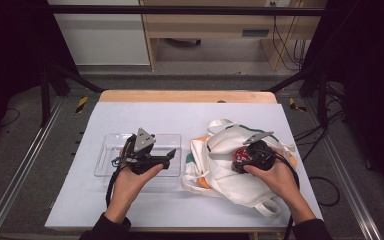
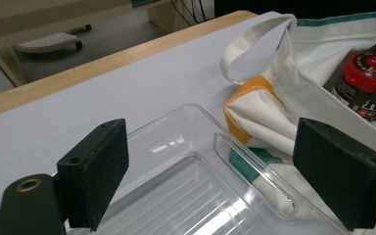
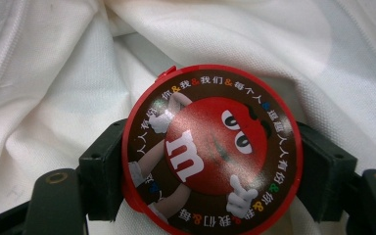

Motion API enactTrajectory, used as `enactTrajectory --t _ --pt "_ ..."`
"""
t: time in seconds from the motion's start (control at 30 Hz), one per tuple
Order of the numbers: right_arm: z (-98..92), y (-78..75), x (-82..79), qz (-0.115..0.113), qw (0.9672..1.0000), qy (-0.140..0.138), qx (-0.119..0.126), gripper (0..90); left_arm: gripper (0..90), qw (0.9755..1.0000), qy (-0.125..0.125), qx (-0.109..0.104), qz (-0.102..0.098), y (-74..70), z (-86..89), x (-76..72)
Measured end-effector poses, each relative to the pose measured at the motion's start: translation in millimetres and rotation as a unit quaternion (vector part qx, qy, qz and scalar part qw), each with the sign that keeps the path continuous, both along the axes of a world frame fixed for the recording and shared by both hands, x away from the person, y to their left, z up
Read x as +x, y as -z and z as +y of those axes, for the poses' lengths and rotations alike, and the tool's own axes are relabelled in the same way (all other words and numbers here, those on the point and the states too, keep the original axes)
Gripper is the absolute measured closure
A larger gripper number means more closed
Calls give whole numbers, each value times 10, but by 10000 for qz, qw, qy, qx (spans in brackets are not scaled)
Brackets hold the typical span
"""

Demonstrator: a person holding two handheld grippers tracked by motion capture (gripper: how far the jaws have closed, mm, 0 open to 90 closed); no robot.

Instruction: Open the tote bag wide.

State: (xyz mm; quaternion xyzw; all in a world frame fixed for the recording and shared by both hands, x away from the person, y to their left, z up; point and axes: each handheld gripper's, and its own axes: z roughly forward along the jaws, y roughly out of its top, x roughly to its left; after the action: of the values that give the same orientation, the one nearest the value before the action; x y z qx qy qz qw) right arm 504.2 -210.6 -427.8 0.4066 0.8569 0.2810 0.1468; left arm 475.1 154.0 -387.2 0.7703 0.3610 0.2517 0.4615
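While the right tool [image 3: 210,161] clamps the red-lidded candy jar [image 3: 211,149] on both sides, the jar sits in the mouth of the white tote bag [image 1: 230,170] at the table's right. Left tool [image 2: 210,171] is open, empty, over the clear plastic tray [image 2: 186,196] just left of the bag.

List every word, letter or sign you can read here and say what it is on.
"m": large white letter on the red candy figure on the tin lid.
"你&我&我们&每个人": part of the ring of white Chinese characters with coloured "&" signs around the lid's rim; the rest repeats and is partly blurred by glare.
White print on the tin's side in the left gripper view: too small to read.
Tote bag, clear tray: no text.
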Motion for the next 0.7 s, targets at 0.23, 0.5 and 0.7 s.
enactTrajectory --t 0.23,0.5,0.7 --pt "19 -96 -40 -167 9998 -36 28 260 108 9997 -126 -121 -163 -83 115 15" --pt "56 -278 -110 -355 9992 -142 67 260 102 9984 -409 -278 -273 -173 366 57" --pt "104 -465 -169 -524 9982 -268 63 260 100 9971 -634 -356 -240 -188 565 101"
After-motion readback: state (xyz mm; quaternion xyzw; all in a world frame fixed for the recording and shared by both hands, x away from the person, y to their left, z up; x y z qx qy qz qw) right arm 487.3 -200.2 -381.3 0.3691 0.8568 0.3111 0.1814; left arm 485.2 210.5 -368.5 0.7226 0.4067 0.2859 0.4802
